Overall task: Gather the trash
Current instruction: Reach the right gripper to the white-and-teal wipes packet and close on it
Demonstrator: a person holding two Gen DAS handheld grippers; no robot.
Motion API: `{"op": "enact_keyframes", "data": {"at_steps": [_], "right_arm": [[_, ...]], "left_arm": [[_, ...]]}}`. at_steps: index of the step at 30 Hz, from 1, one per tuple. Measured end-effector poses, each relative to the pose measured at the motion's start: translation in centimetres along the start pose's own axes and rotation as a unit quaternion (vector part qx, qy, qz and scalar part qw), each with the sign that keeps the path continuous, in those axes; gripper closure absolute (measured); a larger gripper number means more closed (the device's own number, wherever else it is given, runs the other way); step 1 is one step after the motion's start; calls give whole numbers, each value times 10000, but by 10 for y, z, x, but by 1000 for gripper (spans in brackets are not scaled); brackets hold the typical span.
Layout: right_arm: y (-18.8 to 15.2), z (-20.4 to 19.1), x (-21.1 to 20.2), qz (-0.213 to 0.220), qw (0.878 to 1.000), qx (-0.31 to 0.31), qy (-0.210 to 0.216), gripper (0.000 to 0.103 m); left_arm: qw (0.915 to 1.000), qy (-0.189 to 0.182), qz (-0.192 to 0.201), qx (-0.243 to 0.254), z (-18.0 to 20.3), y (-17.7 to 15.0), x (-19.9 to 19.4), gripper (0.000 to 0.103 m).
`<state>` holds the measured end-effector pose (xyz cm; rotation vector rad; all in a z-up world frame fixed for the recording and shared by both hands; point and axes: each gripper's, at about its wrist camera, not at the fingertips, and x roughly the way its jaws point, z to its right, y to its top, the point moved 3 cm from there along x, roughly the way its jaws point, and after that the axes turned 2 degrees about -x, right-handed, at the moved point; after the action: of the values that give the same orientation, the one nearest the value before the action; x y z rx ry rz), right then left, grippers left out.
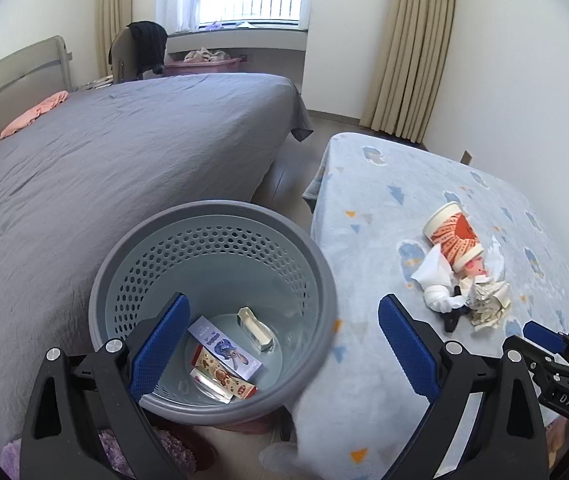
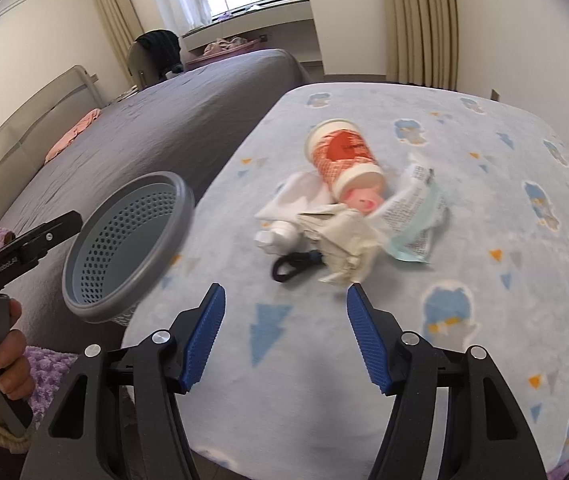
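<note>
Here, partway: bin [image 1: 212, 312] beside table [image 2: 444, 320] held three wrappers [image 1: 224, 356]; cup [image 2: 344, 156], tissues [image 2: 340, 236] & black loop [image 2: 290, 266] remained on table. Both tools, left [image 1: 280, 344] & right [image 2: 284, 336], spread, empty.

- Left wrist cam looks steeply down into the bin [image 1: 212, 304], close up.
- Right wrist cam faces the trash pile [image 2: 348, 208] on the tabletop [image 2: 484, 240], close.
- Both catch bin, pile, bed [image 1: 104, 152].
</note>
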<state>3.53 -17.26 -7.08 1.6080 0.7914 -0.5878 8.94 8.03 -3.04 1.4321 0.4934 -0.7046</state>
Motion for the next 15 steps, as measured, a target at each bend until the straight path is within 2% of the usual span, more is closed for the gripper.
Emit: {"op": "enact_keyframes", "data": {"at_steps": [4,8,15], "right_arm": [[-3,21,-8,60,9998,104,-126,42],[-3,42,-17,185,9993,203,-268,36],[-3,72,-20,218,9984,338,-401,34]], "left_arm": [[10000,-20,-1,31,15,-3,-4,10],[10000,-56,-41,36,28,-5,-3,10],[9998,-97,-100,141,56,-9,2,10]]}}
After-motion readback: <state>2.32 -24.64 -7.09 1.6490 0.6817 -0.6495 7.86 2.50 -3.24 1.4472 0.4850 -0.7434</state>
